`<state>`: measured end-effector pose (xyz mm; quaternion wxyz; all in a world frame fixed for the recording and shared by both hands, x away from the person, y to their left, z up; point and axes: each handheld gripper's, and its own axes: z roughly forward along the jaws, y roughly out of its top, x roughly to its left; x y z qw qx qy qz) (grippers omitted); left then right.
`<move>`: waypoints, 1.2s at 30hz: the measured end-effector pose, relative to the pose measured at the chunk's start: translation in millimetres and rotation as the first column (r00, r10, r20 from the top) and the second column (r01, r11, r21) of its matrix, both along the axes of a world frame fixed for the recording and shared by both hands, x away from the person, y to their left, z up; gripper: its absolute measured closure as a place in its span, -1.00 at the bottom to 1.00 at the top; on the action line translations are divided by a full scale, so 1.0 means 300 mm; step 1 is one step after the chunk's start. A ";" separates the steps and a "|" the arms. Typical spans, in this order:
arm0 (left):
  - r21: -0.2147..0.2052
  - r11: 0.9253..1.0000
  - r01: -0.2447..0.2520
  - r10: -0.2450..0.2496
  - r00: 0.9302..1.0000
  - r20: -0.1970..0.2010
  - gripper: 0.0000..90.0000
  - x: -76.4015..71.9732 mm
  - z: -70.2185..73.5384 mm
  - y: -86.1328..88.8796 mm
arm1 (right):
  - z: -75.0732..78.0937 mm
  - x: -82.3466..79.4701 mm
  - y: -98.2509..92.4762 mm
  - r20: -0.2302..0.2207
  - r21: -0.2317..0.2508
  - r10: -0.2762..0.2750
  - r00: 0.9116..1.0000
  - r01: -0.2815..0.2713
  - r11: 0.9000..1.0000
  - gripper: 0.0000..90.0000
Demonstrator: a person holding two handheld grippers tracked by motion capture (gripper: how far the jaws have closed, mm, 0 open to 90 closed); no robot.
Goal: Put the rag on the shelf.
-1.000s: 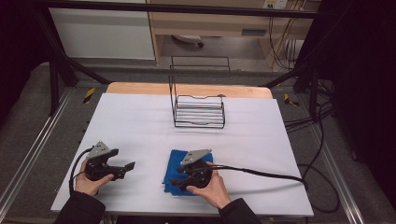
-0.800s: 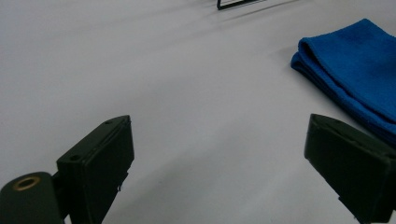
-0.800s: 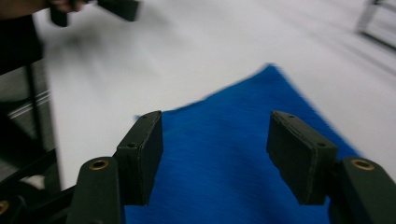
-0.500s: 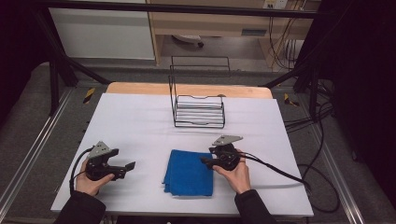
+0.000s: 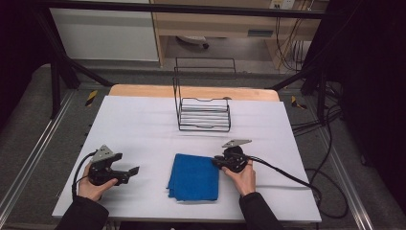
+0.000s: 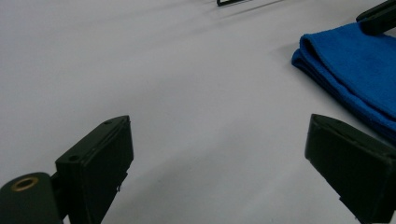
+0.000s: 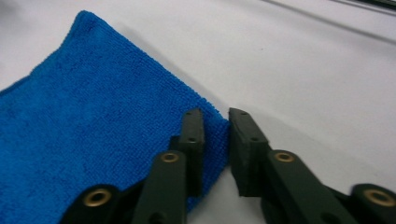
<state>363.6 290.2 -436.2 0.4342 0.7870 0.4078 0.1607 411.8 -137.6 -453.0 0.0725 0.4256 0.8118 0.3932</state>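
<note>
A folded blue cloth [image 5: 194, 176] lies flat on the white table [image 5: 143, 120] near the front. My right gripper [image 5: 214, 162] rests at the cloth's far right corner. In the right gripper view, its jaws [image 7: 215, 114] stand a narrow gap apart. One jaw lies over the cloth [image 7: 93, 116], the other over bare table, and the cloth's edge runs flat and unpinched between them. My left gripper [image 5: 135, 170] sits to the left of the cloth, wide open [image 6: 217, 135] and empty, with the cloth [image 6: 355, 70] ahead on its right.
A black wire rack [image 5: 203, 112] stands at the back middle of the table. A wooden strip [image 5: 143, 91] runs along the far edge. Cables [image 5: 287, 175] trail right from my right gripper. Metal rails flank the table.
My right gripper moved from the cloth's left part to its right edge, and the cloth now lies spread wider and flat. The left gripper stayed put.
</note>
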 end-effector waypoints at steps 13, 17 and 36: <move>-0.006 1.000 -0.003 0.003 1.000 0.002 -0.83 -0.006 0.002 0.004 | 0.030 0.005 0.014 0.066 -0.019 0.006 0.998 -0.005 1.000 0.89; -0.005 1.000 -0.003 0.003 1.000 -0.001 -0.84 -0.006 0.002 0.005 | 0.026 0.005 0.013 0.082 -0.037 0.016 0.997 -0.013 0.999 0.76; 0.003 0.999 0.039 -0.039 0.999 -0.002 -0.83 -0.005 0.053 -0.085 | 0.101 -0.041 -0.127 0.150 0.076 0.027 0.988 -0.039 0.996 -0.84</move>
